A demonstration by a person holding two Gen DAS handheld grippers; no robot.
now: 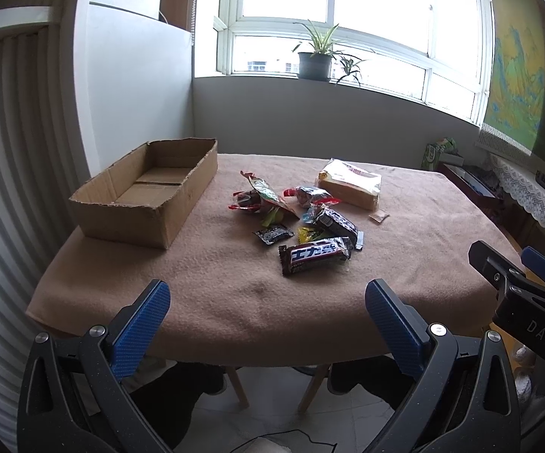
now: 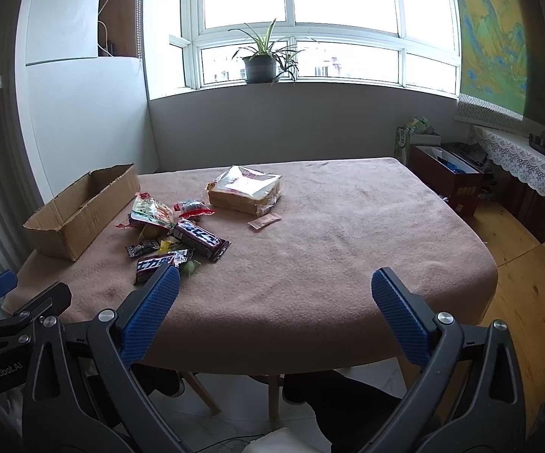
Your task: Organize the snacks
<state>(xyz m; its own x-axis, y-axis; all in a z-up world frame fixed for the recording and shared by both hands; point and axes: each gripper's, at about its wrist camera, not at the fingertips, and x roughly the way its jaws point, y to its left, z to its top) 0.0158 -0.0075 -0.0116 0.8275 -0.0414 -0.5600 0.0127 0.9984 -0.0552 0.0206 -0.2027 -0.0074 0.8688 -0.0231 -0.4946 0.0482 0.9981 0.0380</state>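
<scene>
An empty cardboard box (image 1: 148,192) (image 2: 80,213) sits on the left of the table. Right of it lies a pile of small snack packets (image 1: 291,211) (image 2: 170,226), with a dark chocolate bar (image 1: 316,255) (image 2: 159,264) nearest me and a second dark bar (image 2: 200,239) behind it. A clear bag of sliced bread (image 1: 350,185) (image 2: 246,190) lies beyond the pile. My left gripper (image 1: 268,324) hangs open over the near table edge, holding nothing. My right gripper (image 2: 274,313) is open too, just right of the pile and short of it.
A tan cloth covers the table (image 1: 234,302) (image 2: 348,226). A small loose sachet (image 1: 378,218) (image 2: 265,221) lies by the bread. Boxes (image 2: 446,177) and a lace-covered shelf (image 2: 525,170) stand at the right wall. A potted plant (image 2: 261,64) sits on the sill.
</scene>
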